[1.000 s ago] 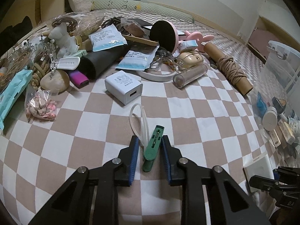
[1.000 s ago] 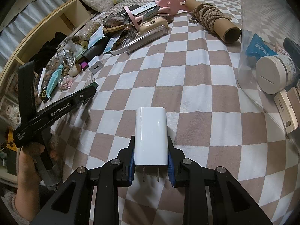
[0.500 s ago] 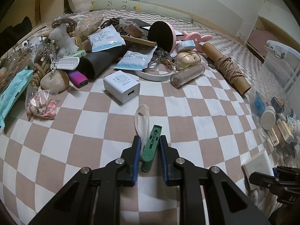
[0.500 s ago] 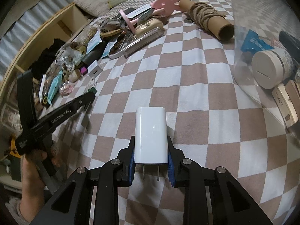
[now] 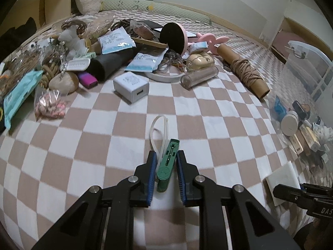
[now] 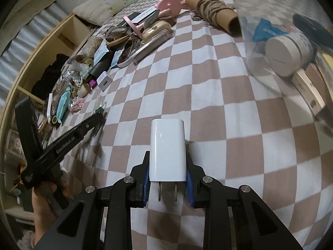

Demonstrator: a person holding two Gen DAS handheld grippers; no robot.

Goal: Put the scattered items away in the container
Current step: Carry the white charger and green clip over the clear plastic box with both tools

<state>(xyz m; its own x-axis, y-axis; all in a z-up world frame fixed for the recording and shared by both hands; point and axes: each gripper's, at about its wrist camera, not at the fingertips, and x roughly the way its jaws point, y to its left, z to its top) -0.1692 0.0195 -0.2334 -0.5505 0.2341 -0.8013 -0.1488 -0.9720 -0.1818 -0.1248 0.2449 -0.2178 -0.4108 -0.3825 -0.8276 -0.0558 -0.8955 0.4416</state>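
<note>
We work over a bed spread with a brown-and-white checked cover (image 5: 116, 129), and at its right edge stands the clear plastic storage container (image 5: 308, 79), already holding a round white jar (image 6: 289, 52) and some small boxes. Across the far side lies the heap of scattered things, among them a cardboard tube wound with brown rope (image 5: 245, 73) and a white square USB charger (image 5: 131, 86).

Our right gripper (image 6: 167, 179) is closed on a smooth white rectangular plug adapter (image 6: 167, 150), pads on its flat sides just above the two prongs. We judge it hard, light and somewhat slippery, so a broad-face hold suits it.

Our left gripper (image 5: 166, 166) is nearly fully closed on a small green plastic clip with a pale translucent loop (image 5: 167, 162). We judge it feather-light and stiff, best pinched across its body, since the loop would flex.
</note>
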